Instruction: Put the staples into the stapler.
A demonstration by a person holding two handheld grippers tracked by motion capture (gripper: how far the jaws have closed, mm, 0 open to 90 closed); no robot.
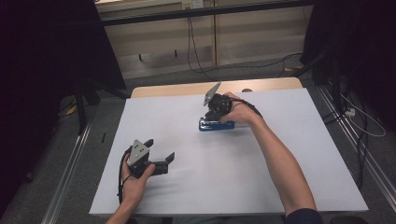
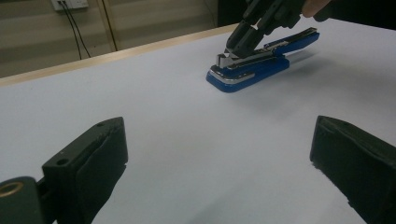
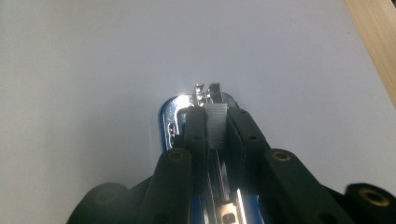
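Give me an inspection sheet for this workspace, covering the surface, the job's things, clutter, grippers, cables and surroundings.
Surface: white table top, wooden strip along its far edge.
Job's things: blue stapler lying flat on the far half of the table; a strip of staples sits between the right gripper's jaws.
Clutter: nothing seen.
Grippers: right gripper pinches the strip of staples over the stapler's front end; left gripper rests near the table's left front, jaws wide, holding nothing.
Cables: black cables hang down the back wall; more lie on the floor at right.
Surroundings: grey floor, metal rails beside the table, dark curtains.
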